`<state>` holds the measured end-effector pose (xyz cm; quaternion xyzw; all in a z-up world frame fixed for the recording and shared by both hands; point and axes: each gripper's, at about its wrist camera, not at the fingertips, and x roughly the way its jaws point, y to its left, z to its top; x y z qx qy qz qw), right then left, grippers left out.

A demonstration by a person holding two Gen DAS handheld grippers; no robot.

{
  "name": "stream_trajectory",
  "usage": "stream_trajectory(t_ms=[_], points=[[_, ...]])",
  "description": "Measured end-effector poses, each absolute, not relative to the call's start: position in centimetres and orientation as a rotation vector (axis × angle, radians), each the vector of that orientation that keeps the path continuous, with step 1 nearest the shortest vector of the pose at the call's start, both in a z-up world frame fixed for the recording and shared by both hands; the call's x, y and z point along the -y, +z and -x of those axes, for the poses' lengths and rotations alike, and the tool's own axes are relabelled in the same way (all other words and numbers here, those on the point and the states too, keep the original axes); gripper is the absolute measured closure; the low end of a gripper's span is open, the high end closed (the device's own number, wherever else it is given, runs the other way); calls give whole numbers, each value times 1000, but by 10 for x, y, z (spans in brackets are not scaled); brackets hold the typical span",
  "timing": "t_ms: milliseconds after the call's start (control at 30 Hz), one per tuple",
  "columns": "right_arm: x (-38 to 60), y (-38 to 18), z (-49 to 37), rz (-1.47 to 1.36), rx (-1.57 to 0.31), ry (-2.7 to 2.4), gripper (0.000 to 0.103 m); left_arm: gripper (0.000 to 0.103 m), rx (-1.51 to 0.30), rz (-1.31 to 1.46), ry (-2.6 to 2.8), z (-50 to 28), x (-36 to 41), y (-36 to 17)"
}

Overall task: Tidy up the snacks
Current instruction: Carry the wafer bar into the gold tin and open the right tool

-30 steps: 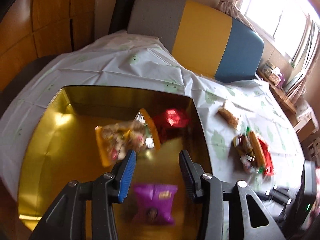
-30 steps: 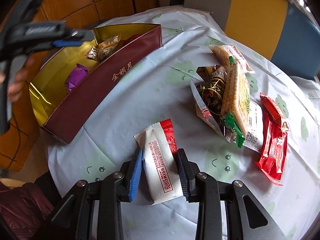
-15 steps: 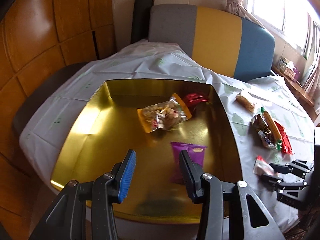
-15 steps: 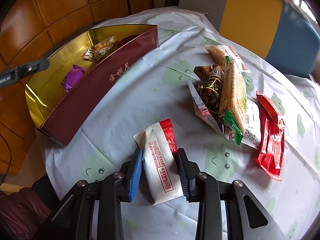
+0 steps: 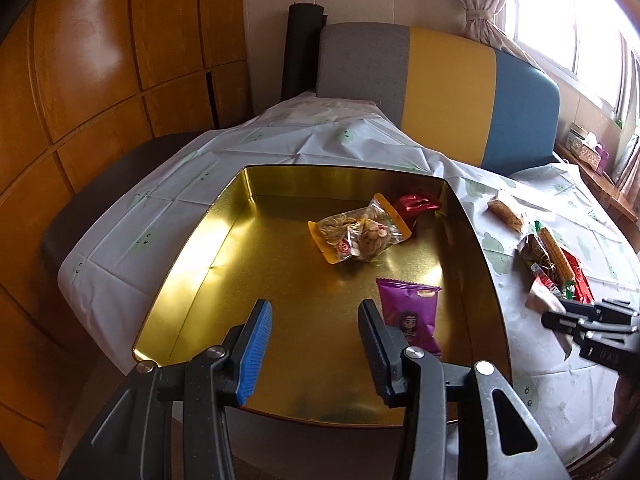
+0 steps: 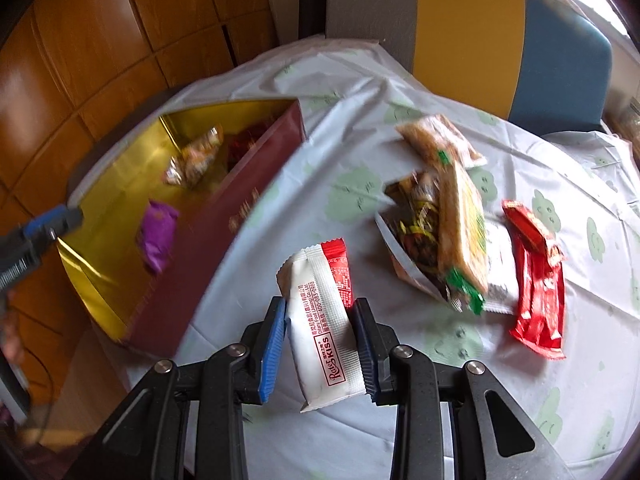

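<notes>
Lifted off the table since a moment ago, the wafer pack (image 6: pixel 320 324) sits clamped in the right gripper (image 6: pixel 320 344) near the tin (image 5: pixel 224 216), left gripper (image 5: pixel 316 344) gaping empty; slick wrapper might slip mid-swing.

Table: we see a round top draped in a pale cloth (image 6: pixel 360 152) printed with green clouds (creased, and hanging over the edge).
Left side: a gold-lined box (image 5: pixel 224 248) with dark red outer walls (image 6: pixel 208 256) sits directly on the cloth.
Middle: a loose heap, with a long cracker pack (image 6: pixel 460 216) lying on top of a dark wrapper (image 6: pixel 412 220).
Far side: a tan snack pack (image 6: pixel 436 140) lies just beside the heap.
Right side: a red packet (image 6: pixel 538 280) lies flat, touching the heap's white wrapper (image 6: pixel 500 264).
</notes>
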<state>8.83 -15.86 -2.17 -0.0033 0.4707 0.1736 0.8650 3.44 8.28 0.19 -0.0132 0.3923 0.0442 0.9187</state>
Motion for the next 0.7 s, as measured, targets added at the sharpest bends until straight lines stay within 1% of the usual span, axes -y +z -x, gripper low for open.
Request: stream_trajectory(t_ms=[367,633,700], points=[[98,18,-120,-104,-929,456,69,58,-810,42,99,-30,-92,-4],[60,20,-151,-105,-944,425,68,58,-807,48,117,-28,-101,-7],[55,16,-158,-105,-956,421,65,58,-809,52,118,-28,-103,-9]])
